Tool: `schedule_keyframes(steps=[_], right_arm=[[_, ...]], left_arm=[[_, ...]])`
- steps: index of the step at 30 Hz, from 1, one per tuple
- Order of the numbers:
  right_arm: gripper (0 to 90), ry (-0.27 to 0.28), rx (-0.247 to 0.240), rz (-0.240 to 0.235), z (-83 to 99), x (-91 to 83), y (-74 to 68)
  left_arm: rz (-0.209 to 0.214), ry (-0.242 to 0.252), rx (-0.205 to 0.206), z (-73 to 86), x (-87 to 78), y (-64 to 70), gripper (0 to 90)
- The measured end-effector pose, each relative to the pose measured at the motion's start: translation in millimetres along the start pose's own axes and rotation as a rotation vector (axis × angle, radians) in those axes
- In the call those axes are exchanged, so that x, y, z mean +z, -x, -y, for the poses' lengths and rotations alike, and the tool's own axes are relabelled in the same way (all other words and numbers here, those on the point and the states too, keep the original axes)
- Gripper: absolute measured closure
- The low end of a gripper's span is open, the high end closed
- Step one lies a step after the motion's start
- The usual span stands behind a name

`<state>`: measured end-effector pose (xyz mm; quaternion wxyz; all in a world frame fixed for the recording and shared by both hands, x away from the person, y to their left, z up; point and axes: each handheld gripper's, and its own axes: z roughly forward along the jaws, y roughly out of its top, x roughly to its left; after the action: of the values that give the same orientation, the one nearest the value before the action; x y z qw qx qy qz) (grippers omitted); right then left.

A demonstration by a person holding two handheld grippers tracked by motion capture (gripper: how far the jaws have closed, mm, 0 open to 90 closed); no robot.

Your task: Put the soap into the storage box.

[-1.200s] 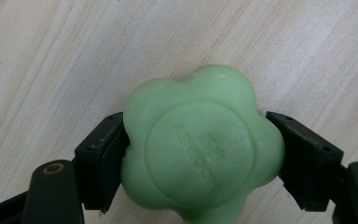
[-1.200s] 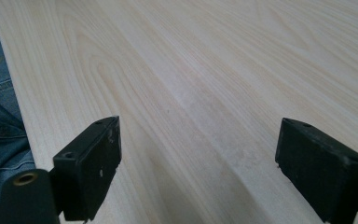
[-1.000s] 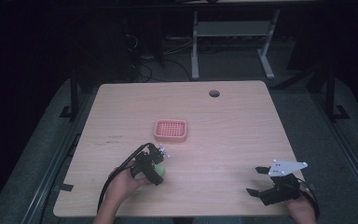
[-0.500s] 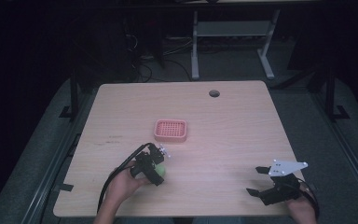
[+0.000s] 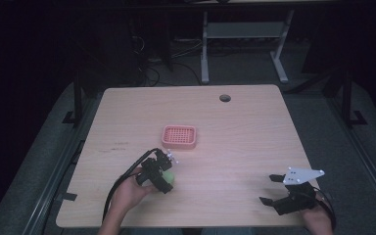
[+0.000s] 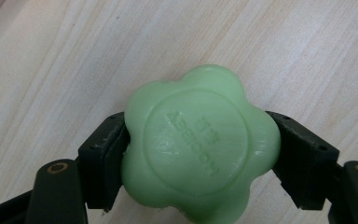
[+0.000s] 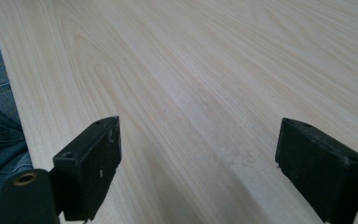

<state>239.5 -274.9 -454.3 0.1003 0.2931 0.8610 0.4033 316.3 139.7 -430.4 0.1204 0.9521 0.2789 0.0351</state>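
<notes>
A green flower-shaped soap bar [image 6: 200,144] with raised lettering sits between the two black jaws of my left gripper [image 6: 198,154], which press on its sides just above the wooden table. From above, the left gripper [image 5: 164,177] holds the green soap [image 5: 168,177] near the table's front left. A pink slotted soap dish [image 5: 179,137] lies a little beyond it, toward the middle of the table. My right gripper [image 5: 269,190] rests at the front right, jaws wide apart over bare wood [image 7: 196,154].
The wooden table [image 5: 245,132] has a round cable hole [image 5: 224,98] near its far edge. A white desk frame [image 5: 240,34] and cables stand on the dark floor behind. Blue fabric [image 7: 0,121] shows past the table edge in the right gripper view.
</notes>
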Motion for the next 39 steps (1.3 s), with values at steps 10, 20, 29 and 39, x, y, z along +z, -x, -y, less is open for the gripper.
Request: schedule_keyframes(steps=[10,20,29,39], right_arm=[[13.8,0.005,0.007,0.002,0.7,-0.3,0.6],[13.8,0.003,0.005,0.003,1.0,0.2,1.3],[13.8,0.002,0.006,0.003,0.3,0.4,1.3],[13.7,0.002,0.007,0.006,0.5,0.2,1.1]], left_arm=[[0.001,0.024,-0.008,-1.0,-6.7,-2.7,26.5],[0.003,0.039,-0.016,-1.2,-12.2,-8.2,26.5],[0.001,0.056,-0.015,-3.3,-15.7,-10.2,26.5],[0.002,0.067,-0.023,-2.9,-18.3,-10.9,26.5]])
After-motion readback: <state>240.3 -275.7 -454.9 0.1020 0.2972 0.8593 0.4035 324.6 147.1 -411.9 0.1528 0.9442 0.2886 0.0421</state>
